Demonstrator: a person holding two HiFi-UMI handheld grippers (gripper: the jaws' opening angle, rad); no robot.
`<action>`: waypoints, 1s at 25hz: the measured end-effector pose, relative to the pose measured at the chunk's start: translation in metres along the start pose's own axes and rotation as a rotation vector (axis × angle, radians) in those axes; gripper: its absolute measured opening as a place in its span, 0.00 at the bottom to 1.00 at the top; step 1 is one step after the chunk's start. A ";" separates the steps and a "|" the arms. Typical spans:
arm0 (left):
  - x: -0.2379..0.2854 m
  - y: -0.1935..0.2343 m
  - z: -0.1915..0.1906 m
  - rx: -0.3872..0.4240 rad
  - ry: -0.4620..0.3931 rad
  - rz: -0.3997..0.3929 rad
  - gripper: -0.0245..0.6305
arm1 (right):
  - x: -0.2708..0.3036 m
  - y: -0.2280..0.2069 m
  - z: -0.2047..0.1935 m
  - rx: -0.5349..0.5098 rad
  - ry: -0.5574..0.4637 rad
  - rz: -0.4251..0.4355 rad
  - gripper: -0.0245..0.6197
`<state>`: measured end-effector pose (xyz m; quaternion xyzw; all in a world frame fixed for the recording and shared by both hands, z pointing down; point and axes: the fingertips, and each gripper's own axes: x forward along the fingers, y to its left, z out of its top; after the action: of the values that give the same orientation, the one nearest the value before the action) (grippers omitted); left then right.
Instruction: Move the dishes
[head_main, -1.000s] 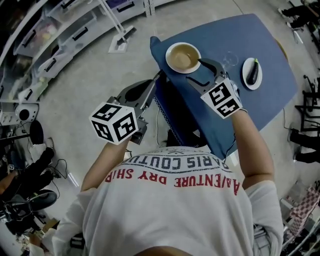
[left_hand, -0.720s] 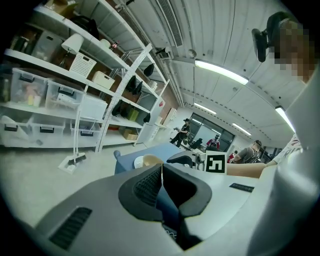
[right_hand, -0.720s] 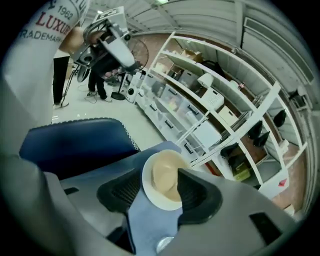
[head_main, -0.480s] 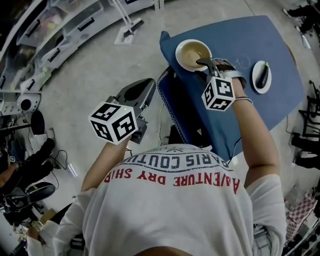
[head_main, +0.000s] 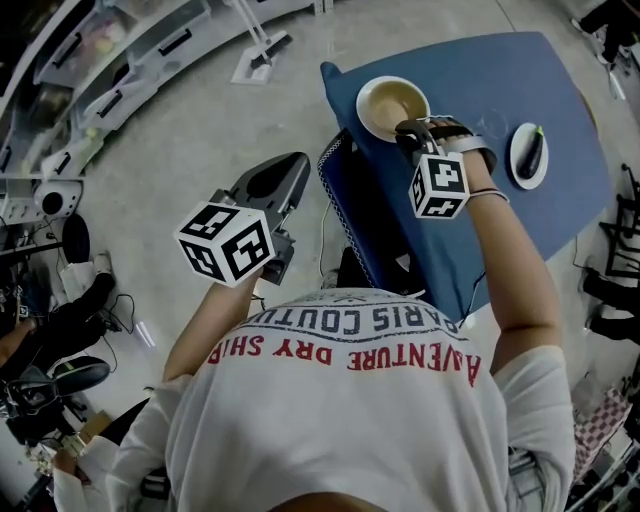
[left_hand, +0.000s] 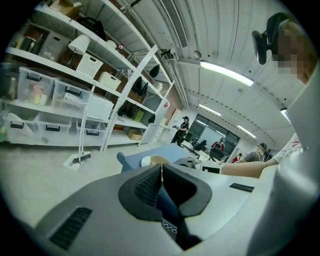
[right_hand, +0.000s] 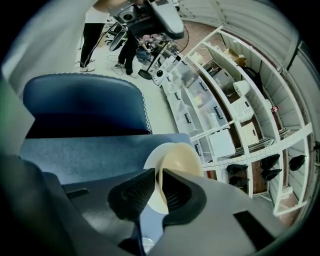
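A cream bowl (head_main: 392, 104) stands near the left corner of the blue table (head_main: 500, 70). My right gripper (head_main: 408, 131) reaches down onto its near rim. In the right gripper view the jaws have just been closing, and the right gripper (right_hand: 159, 184) now pinches the rim of the bowl (right_hand: 184, 161) between its pads. A white plate (head_main: 516, 168) with a dark eggplant (head_main: 531, 152) lies further right on the table. My left gripper (head_main: 300, 162) hangs over the floor to the left of the table. The left gripper (left_hand: 161, 172) holds nothing, its pads together.
A dark blue chair (head_main: 352, 205) stands against the table's near edge, below the bowl. A faint clear glass (head_main: 490, 124) sits between bowl and plate. Shelves with storage bins (head_main: 100, 80) line the far left, and a floor brush (head_main: 262, 48) rests nearby. People stand in the background (left_hand: 185, 131).
The right gripper has rolled and dropped onto the bowl's rim, and its jaws have closed on it. The left gripper has stayed over the floor.
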<state>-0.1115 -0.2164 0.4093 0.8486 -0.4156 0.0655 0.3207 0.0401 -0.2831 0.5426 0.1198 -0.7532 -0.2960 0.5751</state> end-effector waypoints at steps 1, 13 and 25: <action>0.000 0.000 0.001 0.001 -0.001 -0.001 0.09 | 0.000 0.000 0.000 -0.006 0.002 0.004 0.12; -0.001 -0.006 0.001 0.014 -0.006 -0.002 0.09 | -0.005 0.003 -0.004 -0.043 0.024 -0.002 0.10; -0.010 -0.028 0.004 0.049 -0.011 -0.050 0.09 | -0.043 0.008 -0.002 -0.008 0.053 -0.053 0.10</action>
<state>-0.0983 -0.1995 0.3887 0.8666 -0.3944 0.0629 0.2992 0.0566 -0.2547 0.5137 0.1452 -0.7332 -0.3108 0.5871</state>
